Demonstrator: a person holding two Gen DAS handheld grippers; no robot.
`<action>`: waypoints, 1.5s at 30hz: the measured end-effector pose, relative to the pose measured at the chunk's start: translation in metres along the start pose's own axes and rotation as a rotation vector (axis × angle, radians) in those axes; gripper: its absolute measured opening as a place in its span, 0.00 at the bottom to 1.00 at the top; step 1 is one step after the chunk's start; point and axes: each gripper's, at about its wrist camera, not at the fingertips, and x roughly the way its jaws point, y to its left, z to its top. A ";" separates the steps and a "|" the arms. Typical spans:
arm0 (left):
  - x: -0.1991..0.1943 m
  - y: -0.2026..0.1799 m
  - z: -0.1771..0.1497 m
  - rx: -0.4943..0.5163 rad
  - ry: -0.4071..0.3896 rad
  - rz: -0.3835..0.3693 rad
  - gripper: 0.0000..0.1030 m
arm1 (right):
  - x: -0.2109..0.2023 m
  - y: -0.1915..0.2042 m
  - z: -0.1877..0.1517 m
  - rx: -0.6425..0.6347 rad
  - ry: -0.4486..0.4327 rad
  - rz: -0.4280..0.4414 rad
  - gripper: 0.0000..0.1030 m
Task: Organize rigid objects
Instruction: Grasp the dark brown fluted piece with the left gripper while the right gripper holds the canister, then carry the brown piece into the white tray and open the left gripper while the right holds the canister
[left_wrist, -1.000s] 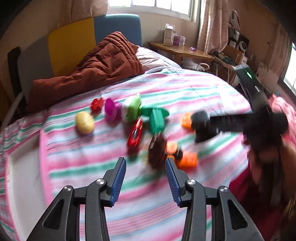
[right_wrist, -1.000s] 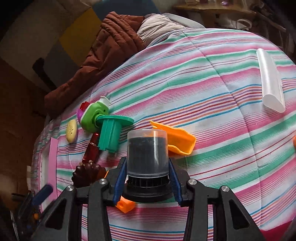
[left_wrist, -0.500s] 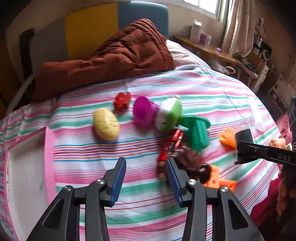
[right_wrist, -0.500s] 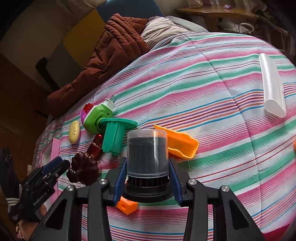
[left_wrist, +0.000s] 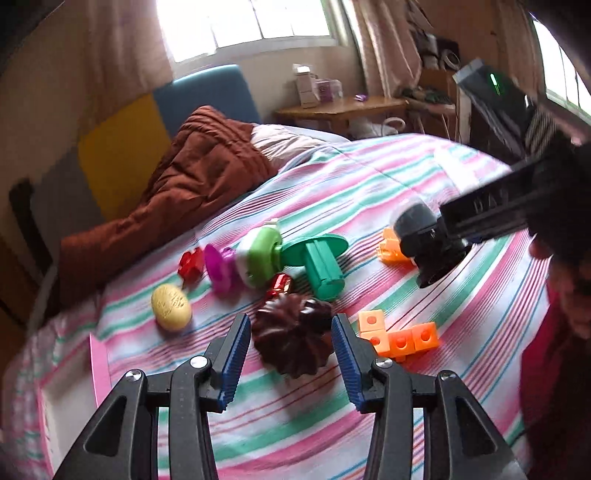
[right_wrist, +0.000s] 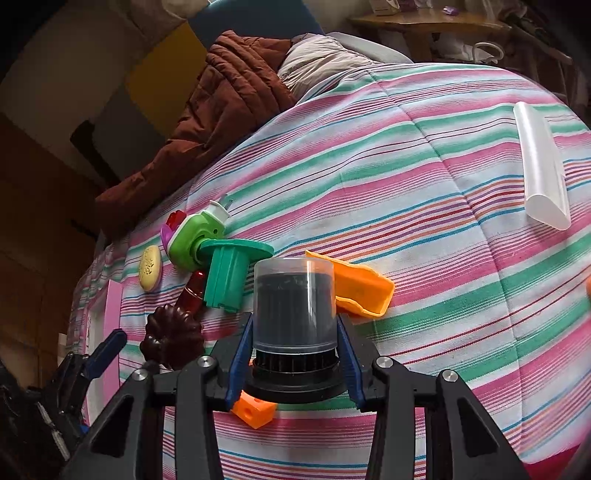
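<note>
My left gripper (left_wrist: 290, 356) is open, its blue pads on either side of a dark brown fluted mould (left_wrist: 293, 338) lying on the striped bedspread; it also shows in the right wrist view (right_wrist: 171, 339). My right gripper (right_wrist: 295, 360) is shut on a black cylinder with a clear cap (right_wrist: 295, 306), also visible in the left wrist view (left_wrist: 424, 236). Toys lie in a row: a yellow oval (left_wrist: 170, 306), a red piece (left_wrist: 191, 263), a magenta piece (left_wrist: 218, 267), a green-white toy (left_wrist: 258, 256), a green stand (left_wrist: 321, 264), a red car (left_wrist: 279, 286).
Orange cubes (left_wrist: 400, 336) lie right of the mould, an orange scoop (right_wrist: 360, 286) behind the cylinder. A clear tube (right_wrist: 541, 164) lies far right. A brown quilt (left_wrist: 188, 173) and pillow sit at the bed's head. A pink-rimmed box (left_wrist: 98, 365) is at the left.
My left gripper has moved forward and right so the brown mould now lies between its open pads. My right gripper still holds the cylinder, nearly unmoved.
</note>
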 end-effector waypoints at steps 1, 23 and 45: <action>0.004 -0.005 0.001 0.024 0.003 0.010 0.45 | 0.000 -0.001 0.000 0.003 -0.001 0.003 0.43; -0.014 0.068 -0.023 -0.338 -0.020 -0.157 0.22 | -0.001 -0.002 0.003 -0.010 -0.017 -0.032 0.43; -0.090 0.217 -0.095 -0.588 -0.085 -0.007 0.14 | -0.008 0.008 0.001 -0.077 -0.068 -0.117 0.43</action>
